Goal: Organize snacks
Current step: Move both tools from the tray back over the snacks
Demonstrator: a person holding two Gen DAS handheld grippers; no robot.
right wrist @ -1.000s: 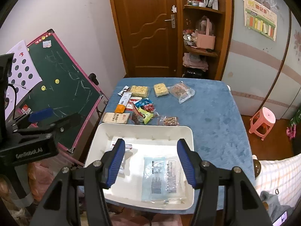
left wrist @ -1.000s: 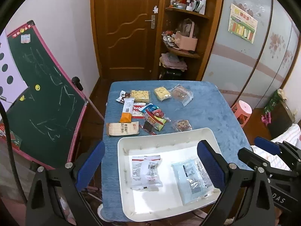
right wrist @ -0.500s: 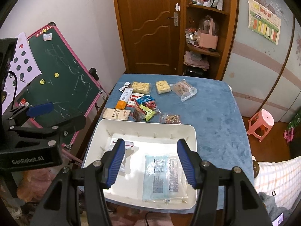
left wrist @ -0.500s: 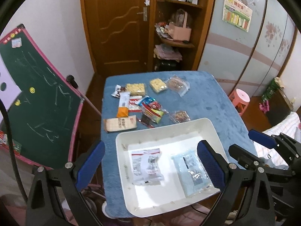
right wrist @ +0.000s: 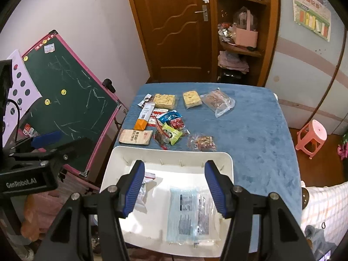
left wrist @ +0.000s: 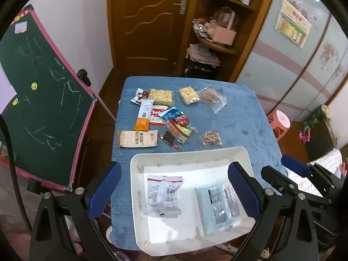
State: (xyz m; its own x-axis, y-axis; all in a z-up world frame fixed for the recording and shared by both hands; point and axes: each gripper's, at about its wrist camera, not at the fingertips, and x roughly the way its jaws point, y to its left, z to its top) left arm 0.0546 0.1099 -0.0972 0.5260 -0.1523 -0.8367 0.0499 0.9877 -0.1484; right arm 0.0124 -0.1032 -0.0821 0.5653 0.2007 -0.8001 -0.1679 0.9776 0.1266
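A white tray (left wrist: 189, 154) (right wrist: 169, 150) sits at the near edge of the blue-clothed table (left wrist: 239, 119). In it lie a white packet with a red top (left wrist: 164, 195) (right wrist: 144, 187) and a pale blue packet (left wrist: 215, 206) (right wrist: 189, 213). Beyond the tray several snacks are scattered: a brown packet (left wrist: 137, 139), an orange-and-white bar (left wrist: 144, 115), yellow cracker packs (left wrist: 162, 96), a clear bag (left wrist: 213, 99) and a nut pack (right wrist: 202, 142). My left gripper (left wrist: 174, 187) hovers open above the tray. My right gripper (right wrist: 175, 178) is open too, above the blue packet.
A green chalkboard easel (left wrist: 43, 100) stands close to the table's left side. A pink stool (right wrist: 312, 134) is on the floor to the right. A wooden door (left wrist: 150, 28) and a corner shelf (left wrist: 217, 32) are behind the table.
Both grippers have drifted a little across the near end of the table, so the tray and snacks sit slightly shifted in each view. The jaws stay as wide as before, with nothing taken.
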